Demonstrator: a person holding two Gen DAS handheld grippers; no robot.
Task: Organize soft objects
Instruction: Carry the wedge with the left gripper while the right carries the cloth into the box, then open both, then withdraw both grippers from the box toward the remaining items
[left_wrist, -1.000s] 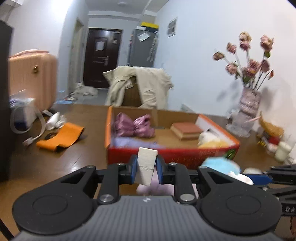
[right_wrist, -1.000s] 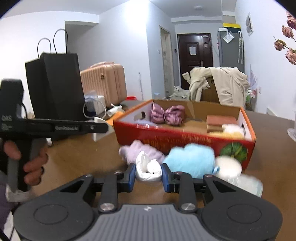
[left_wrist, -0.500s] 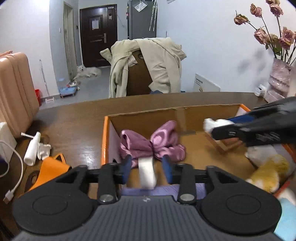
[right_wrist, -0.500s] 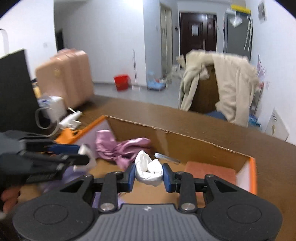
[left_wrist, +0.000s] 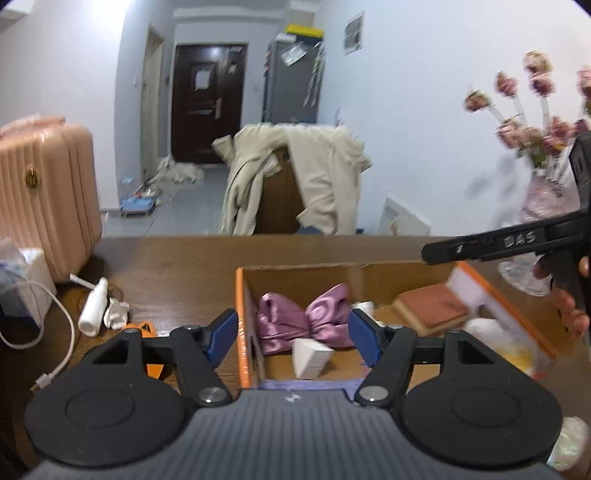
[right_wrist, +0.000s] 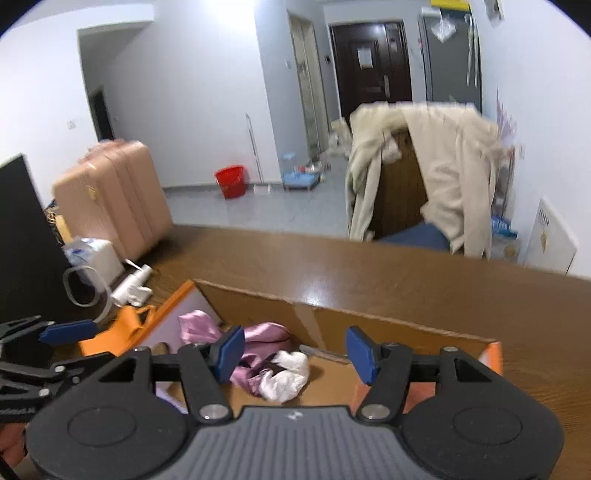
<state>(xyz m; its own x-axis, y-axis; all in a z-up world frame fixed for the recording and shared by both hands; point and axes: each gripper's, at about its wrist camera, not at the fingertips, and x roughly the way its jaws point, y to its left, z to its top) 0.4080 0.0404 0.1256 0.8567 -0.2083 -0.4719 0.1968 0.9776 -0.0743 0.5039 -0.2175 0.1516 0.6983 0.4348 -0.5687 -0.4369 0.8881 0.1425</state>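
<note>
An orange cardboard box (left_wrist: 241, 295) (right_wrist: 491, 354) stands on the brown table. My left gripper (left_wrist: 291, 334) is open above the box's left end; a white wedge sponge (left_wrist: 310, 356) lies loose below it, next to a purple satin bow (left_wrist: 303, 321). My right gripper (right_wrist: 295, 354) is open above the box; a crumpled white cloth (right_wrist: 286, 374) lies under it beside the purple bow (right_wrist: 255, 339). A brown sponge block (left_wrist: 430, 308) and a yellow and white plush (left_wrist: 495, 339) lie further right in the box. The right gripper also shows in the left wrist view (left_wrist: 428, 254).
A white spray bottle (left_wrist: 92, 304), an orange pouch (right_wrist: 122, 325) and a white cable (left_wrist: 48, 343) lie left of the box. A vase of dried flowers (left_wrist: 543, 192) stands at the right. A chair with a beige coat (right_wrist: 436, 170) is behind the table. A pink suitcase (left_wrist: 40, 192) stands at the left.
Both grippers opened over the box. The white wedge dropped from the left gripper and the white cloth from the right; both now lie inside. Both grippers drew back a little.
</note>
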